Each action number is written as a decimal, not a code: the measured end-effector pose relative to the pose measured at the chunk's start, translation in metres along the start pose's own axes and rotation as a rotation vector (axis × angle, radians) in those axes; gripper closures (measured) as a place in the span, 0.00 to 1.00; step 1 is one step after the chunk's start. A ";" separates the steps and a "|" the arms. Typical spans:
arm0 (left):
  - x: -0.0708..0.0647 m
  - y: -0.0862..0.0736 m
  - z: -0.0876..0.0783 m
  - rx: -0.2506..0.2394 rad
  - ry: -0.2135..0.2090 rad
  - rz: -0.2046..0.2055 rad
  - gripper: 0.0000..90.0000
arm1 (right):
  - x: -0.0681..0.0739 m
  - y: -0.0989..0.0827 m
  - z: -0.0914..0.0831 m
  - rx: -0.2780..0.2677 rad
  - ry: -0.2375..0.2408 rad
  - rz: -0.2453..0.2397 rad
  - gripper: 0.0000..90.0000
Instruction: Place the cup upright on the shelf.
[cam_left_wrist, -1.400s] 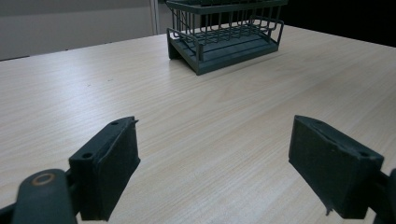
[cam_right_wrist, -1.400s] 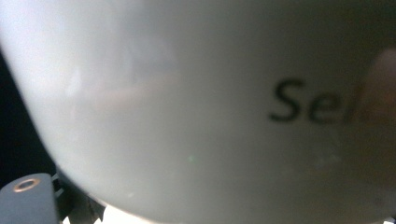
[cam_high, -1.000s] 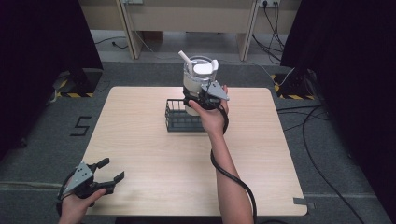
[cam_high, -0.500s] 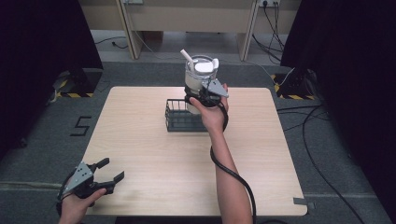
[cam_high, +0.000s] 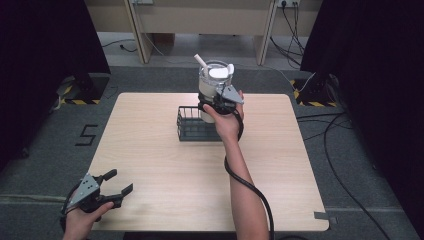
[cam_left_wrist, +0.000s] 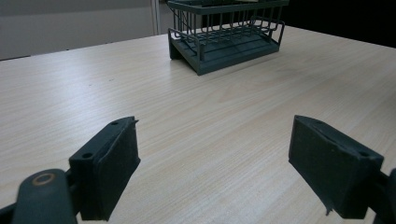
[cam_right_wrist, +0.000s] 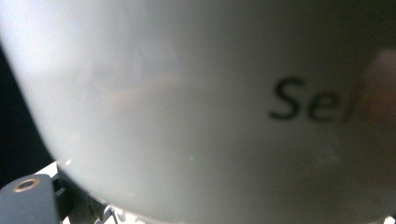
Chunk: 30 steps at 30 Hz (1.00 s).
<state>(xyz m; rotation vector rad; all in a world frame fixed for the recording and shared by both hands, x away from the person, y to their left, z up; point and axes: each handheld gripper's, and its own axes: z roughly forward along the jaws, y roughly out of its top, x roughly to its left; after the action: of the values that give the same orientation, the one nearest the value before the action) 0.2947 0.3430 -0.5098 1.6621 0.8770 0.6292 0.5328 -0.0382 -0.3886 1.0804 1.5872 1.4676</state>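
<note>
A white jug (cam_high: 216, 82) with a clear upper part, a white lid and a slanted white spout is at the back right corner of a black wire basket (cam_high: 192, 127). My right gripper (cam_high: 212, 106) is shut on the jug's lower part from the near side. Whether the jug's base rests in the basket is hidden. In the right gripper view the jug's white wall (cam_right_wrist: 187, 107) is very close, with dark letters on it. My left gripper (cam_high: 117, 182) stands open over the table's front left corner, its jaws wide apart with nothing between them (cam_left_wrist: 215, 168).
The light wooden table (cam_high: 165, 165) is bare between my left gripper and the basket (cam_left_wrist: 224, 39). Black cables and yellow-black striped floor markings lie on the grey carpet around it. Desk legs stand beyond the far edge.
</note>
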 end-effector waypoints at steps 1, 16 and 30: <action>0.000 0.000 0.000 0.000 0.000 0.000 0.17 | 0.000 -0.001 0.001 0.002 -0.002 0.004 0.12; 0.000 0.000 0.000 0.002 -0.002 0.005 0.17 | -0.002 -0.011 0.008 0.026 -0.013 0.009 0.12; 0.000 0.000 -0.001 0.001 -0.002 0.006 0.17 | -0.003 -0.026 0.014 0.057 -0.027 0.011 0.12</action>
<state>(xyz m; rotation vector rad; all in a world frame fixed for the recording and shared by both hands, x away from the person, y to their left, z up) 0.2942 0.3432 -0.5095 1.6664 0.8712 0.6306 0.5437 -0.0351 -0.4162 1.1388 1.6158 1.4171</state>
